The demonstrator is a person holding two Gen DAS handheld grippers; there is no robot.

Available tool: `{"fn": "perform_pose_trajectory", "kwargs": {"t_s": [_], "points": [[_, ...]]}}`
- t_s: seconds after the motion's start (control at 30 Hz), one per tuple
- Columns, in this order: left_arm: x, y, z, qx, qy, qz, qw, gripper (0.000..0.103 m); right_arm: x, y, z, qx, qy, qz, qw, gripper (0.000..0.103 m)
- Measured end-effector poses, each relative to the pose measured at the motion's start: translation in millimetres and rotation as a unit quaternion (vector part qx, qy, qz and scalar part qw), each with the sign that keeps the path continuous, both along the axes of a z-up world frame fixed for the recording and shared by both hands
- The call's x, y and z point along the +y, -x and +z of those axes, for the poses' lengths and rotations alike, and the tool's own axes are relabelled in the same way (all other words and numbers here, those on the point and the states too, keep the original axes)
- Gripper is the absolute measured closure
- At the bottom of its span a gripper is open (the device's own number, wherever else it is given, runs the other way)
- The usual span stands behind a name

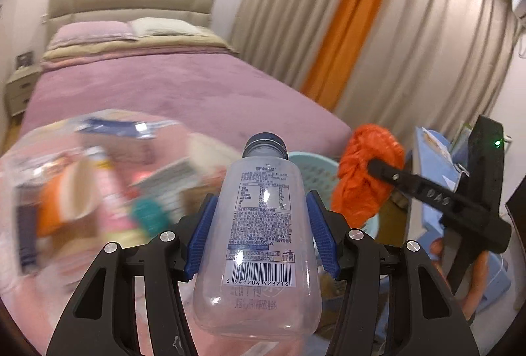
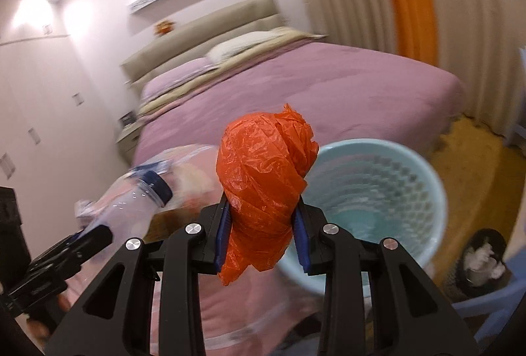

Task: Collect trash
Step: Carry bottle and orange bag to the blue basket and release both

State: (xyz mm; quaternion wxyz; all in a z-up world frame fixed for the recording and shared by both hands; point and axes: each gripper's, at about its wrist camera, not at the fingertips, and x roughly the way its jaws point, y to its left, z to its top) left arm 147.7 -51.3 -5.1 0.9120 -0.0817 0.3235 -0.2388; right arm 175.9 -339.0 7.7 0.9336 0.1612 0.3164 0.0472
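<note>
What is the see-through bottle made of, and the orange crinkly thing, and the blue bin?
The bottle looks like clear, glossy plastic: you see through it, and its printed label shows a barcode. The orange bag looks like thin plastic film: it is crumpled into shiny wrinkles. The bin looks like matte, moulded pale blue plastic with a lattice-patterned wall, though blur makes that less sure.

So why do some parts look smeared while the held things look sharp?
Left wrist view: the clear bottle is crisp, the litter pile streaked. Right wrist view: the orange bag is sharp, the pale blue bin soft; both bend straight lines.
</note>
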Motion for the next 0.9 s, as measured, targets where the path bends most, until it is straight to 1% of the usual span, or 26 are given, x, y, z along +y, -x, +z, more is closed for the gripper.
{"fn": "perform_pose_trajectory", "kwargs": {"t_s": [0.03,0.13,0.2,0.23,0.3,0.37,0.43,0.63,0.73,0.77,0.83,0.9], "points": [[-18.3,-9.1,-2.7,0.0,-0.003,-0.009,1.0,0.049,-16.2,-4.1,-4.9,0.004,0.003,-0.02,1.0,0.073],[-56.2,-28.2,-7.2,-0.005,-0.009,-0.019,0.9998,0.049,-44.3,-12.2,-17.4,0.015,0.009,-0.053,0.998,0.073],[-76.0,-40.8,-12.6,-0.003,-0.006,-0.026,0.9996,0.049,-57.1,-18.3,-25.9,0.022,0.012,-0.068,0.997,0.073],[-84.8,-48.6,-16.7,0.002,-0.005,-0.031,0.9995,0.049,-67.9,-23.6,-33.8,0.03,0.014,-0.079,0.996,0.073],[-100.3,-59.4,-22.5,0.016,-0.007,-0.033,0.9993,0.049,-73.3,-31.2,-43.3,0.042,0.018,-0.09,0.995,0.073],[-117.2,-72.9,-35.4,0.031,-0.013,-0.039,0.9987,0.049,-83.7,-40.2,-57.7,0.06,0.019,-0.097,0.993,0.073],[-130.4,-84.4,-50.9,0.051,-0.021,-0.042,0.9976,0.049,-84.8,-46.6,-69.7,0.076,0.024,-0.102,0.992,0.073],[-147.0,-95.8,-89.7,0.104,-0.04,-0.048,0.9926,0.049,-82.4,-58.0,-101.9,0.127,0.031,-0.104,0.986,0.071],[-148.6,-97.8,-98.6,0.115,-0.049,-0.052,0.9907,0.049,-81.4,-61.5,-112.7,0.146,0.03,-0.103,0.983,0.07],[-148.0,-97.0,-98.8,0.116,-0.05,-0.052,0.9907,0.049,-81.3,-61.2,-114.7,0.149,0.029,-0.102,0.983,0.067],[-145.3,-95.2,-96.7,0.119,-0.045,-0.05,0.9907,0.049,-81.5,-59.3,-116.2,0.152,0.024,-0.101,0.983,0.058],[-139.4,-92.8,-92.1,0.116,-0.033,-0.048,0.9915,0.044,-84.0,-57.4,-115.7,0.148,0.023,-0.105,0.983,0.052]]}}
